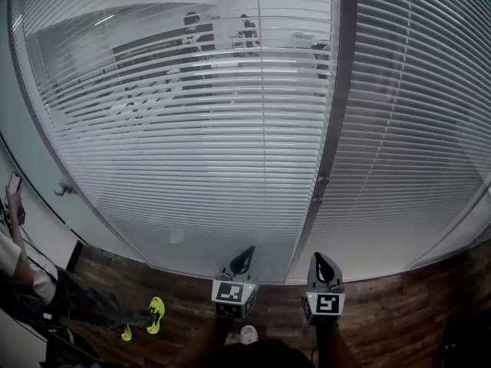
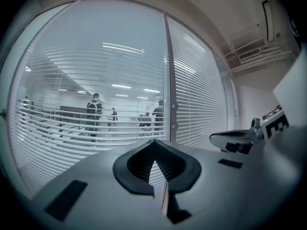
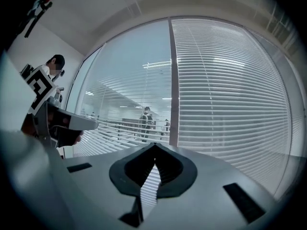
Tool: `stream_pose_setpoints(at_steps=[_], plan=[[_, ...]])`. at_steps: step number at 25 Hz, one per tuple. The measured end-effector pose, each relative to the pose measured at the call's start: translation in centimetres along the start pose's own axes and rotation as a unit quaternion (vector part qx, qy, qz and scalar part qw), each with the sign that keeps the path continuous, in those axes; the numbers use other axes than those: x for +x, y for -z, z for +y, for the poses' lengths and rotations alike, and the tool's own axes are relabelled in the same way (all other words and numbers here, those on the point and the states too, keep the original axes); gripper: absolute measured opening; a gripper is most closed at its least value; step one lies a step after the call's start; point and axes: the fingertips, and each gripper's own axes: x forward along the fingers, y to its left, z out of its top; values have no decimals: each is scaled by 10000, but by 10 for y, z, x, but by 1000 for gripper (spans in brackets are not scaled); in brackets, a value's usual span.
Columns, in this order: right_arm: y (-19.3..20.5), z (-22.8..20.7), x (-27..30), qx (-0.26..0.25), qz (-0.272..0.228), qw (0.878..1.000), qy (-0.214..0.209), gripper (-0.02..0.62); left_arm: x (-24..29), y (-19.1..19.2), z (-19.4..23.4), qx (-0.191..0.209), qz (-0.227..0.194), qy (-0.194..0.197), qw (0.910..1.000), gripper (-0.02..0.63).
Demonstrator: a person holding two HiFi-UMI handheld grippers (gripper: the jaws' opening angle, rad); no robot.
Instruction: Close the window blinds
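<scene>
**Both claws shut, empty, facing the blinds**

My left gripper [image 1: 245,253] and right gripper [image 1: 322,261] sit side by side at bottom centre of the head view, pointing at the window; each pair of jaws is pressed together at the tips, gripping nothing; left blinds [image 1: 176,144] fill the upper left, slats tilted open, figures visible through; right blinds [image 1: 418,129] at upper right read as solid bands; dark post [image 1: 331,129] between them.
</scene>
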Motion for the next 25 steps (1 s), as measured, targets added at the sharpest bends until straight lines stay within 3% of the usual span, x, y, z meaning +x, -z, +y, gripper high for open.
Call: stream_pose_setpoints(at_steps=[10,17,25], plan=[[-25,4,49,50,-46,9998,191,2,26,-24,26,-80,-43,278,9996,0],[-11,7,64,77,-14,9994,352,2,40,-11,47,-10,-34,229,9997,0],[3,-30,75,232,-162,9980,573,2,63,3,37,313,-97,335,9989,0]])
